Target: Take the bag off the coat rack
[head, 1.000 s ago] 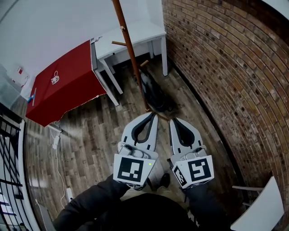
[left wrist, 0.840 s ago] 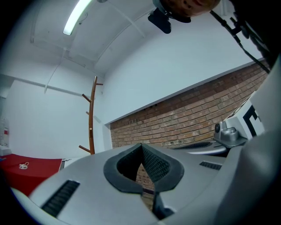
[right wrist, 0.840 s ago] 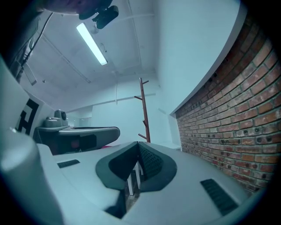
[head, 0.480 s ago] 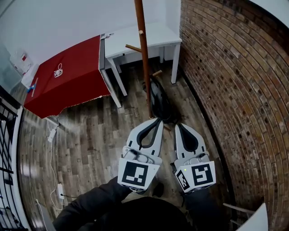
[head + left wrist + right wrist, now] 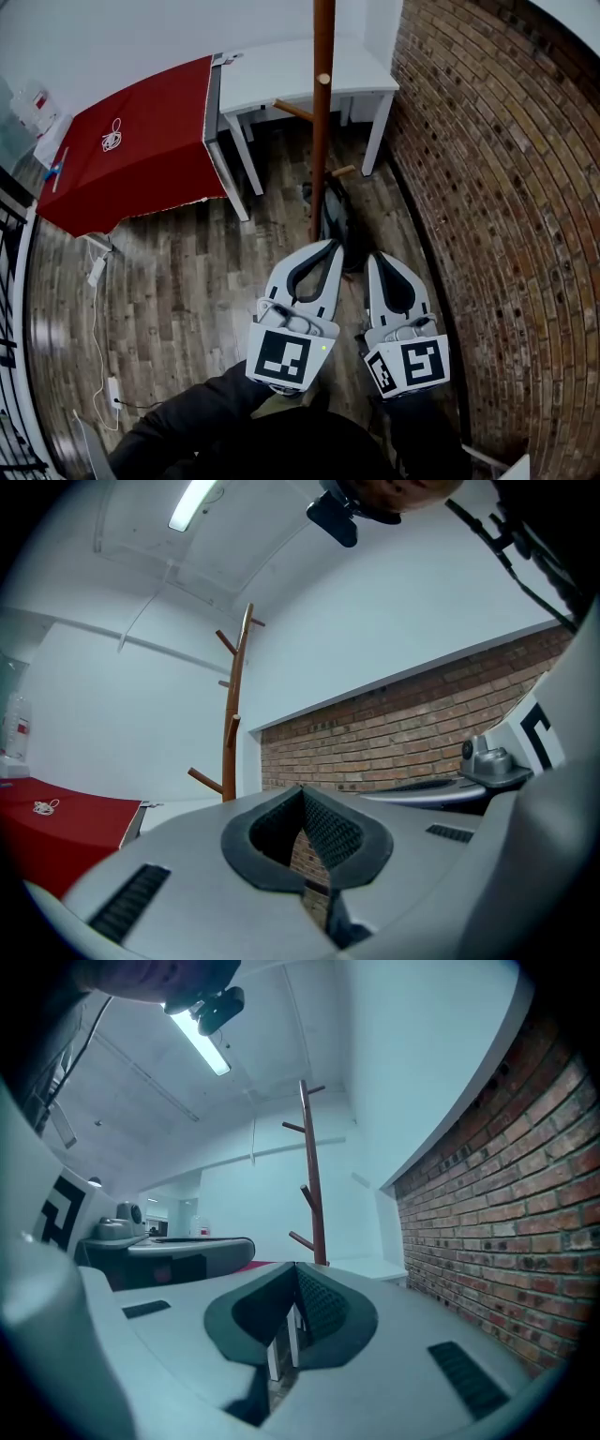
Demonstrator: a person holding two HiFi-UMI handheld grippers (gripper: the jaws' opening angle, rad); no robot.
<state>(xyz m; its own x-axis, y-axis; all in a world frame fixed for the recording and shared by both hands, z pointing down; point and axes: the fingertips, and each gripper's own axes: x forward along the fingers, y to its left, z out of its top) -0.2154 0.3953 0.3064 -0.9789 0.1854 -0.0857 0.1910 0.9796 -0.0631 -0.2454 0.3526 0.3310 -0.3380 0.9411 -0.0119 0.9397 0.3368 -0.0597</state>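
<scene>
The brown wooden coat rack [image 5: 322, 112] stands in front of me, with short pegs along its pole. A black bag [image 5: 335, 220] sits low at its foot, below a low peg; whether it hangs or rests on the floor I cannot tell. My left gripper [image 5: 328, 247] and right gripper [image 5: 379, 256] are side by side, both shut and empty, their tips just short of the bag. The left gripper view shows the rack [image 5: 231, 726] beyond that gripper [image 5: 302, 794]. In the right gripper view the rack [image 5: 312, 1185] rises above that gripper [image 5: 295, 1269]. The bag is hidden in both gripper views.
A brick wall [image 5: 497, 187] curves along the right. Behind the rack stands a white table [image 5: 281, 80], with a red-covered table [image 5: 131, 141] to its left. A white cable [image 5: 97, 281] lies on the wooden floor at the left, near a black railing [image 5: 9, 309].
The coat rack and bag have shifted right and nearer in the head view, and now stand straight ahead. Both grippers stay shut, side by side.
</scene>
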